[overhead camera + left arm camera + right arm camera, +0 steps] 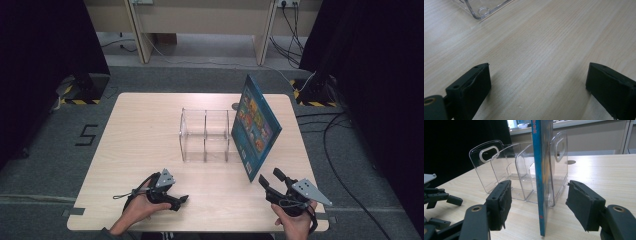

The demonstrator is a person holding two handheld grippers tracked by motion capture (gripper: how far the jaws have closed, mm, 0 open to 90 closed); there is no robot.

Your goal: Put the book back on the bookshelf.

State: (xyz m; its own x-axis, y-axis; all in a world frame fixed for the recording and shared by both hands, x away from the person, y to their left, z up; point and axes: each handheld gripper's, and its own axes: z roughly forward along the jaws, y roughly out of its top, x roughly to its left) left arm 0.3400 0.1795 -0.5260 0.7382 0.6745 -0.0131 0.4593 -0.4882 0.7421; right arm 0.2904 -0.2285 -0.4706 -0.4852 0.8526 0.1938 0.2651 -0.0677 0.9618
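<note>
A clear acrylic file holder (205, 135) with three compartments stands at the table's middle. A blue picture book (257, 127) stands upright in its rightmost compartment, its near end sticking out toward me. My right gripper (270, 180) is open just in front of that end. In the right gripper view the book's spine (540, 182) rises between the two black pads (501, 202), touching neither, with the holder (506, 170) behind. My left gripper (179, 201) rests low near the front edge, open over bare wood (539, 75), with the holder's corner (481, 10) ahead.
The wooden table (140, 125) has open space to the left of the holder and along the front. A small round hole (235, 106) lies behind the holder. Dark curtains flank the table, and cables (345, 150) run on the floor at right.
</note>
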